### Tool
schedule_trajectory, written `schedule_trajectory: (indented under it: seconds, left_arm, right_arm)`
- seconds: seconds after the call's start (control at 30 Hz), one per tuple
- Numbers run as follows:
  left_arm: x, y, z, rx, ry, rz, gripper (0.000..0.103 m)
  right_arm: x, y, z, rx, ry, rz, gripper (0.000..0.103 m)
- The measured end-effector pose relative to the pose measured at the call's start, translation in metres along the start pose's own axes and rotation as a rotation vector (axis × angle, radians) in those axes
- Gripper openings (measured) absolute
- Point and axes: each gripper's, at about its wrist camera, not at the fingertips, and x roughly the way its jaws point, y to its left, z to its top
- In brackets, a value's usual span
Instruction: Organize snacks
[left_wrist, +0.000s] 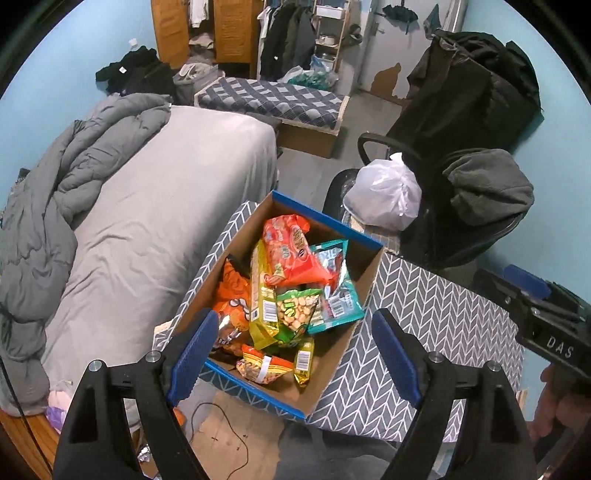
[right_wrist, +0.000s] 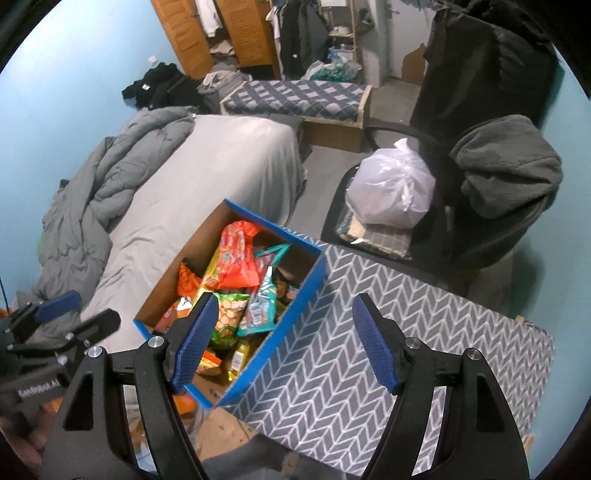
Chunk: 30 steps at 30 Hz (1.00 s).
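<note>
Both grippers, left gripper (left_wrist: 291, 354) and right gripper (right_wrist: 282, 341), are hovering wide and empty, risking snagging loosely piled snack bags (left_wrist: 284, 291) in the box (left_wrist: 364, 275).

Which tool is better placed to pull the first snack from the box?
Left, probably. The left tool hangs open right over the box and its snacks. The right tool, also open, sits off over the patterned table beside it.
</note>
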Motion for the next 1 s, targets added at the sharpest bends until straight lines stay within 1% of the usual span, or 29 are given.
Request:
schedule_trajectory:
  seconds: [0.33,0.7,1.0]
  left_arm:
    - [-0.007,-0.012,0.002,0.017,-0.020,0.005,0.086]
    - [-0.007,-0.027,0.000,0.029,-0.012,0.019,0.086]
    - [-0.007,-0.034,-0.001,0.031,0.000,0.031,0.086]
  right_arm:
    - [-0.021,-0.018,-0.013,0.037,-0.028,-0.043,0.074]
    - [-0.032,-0.029,-0.024,0.048,-0.029,-0.043,0.074]
    - [-0.032,-0.032,-0.025,0.052,-0.026,-0.041,0.074]
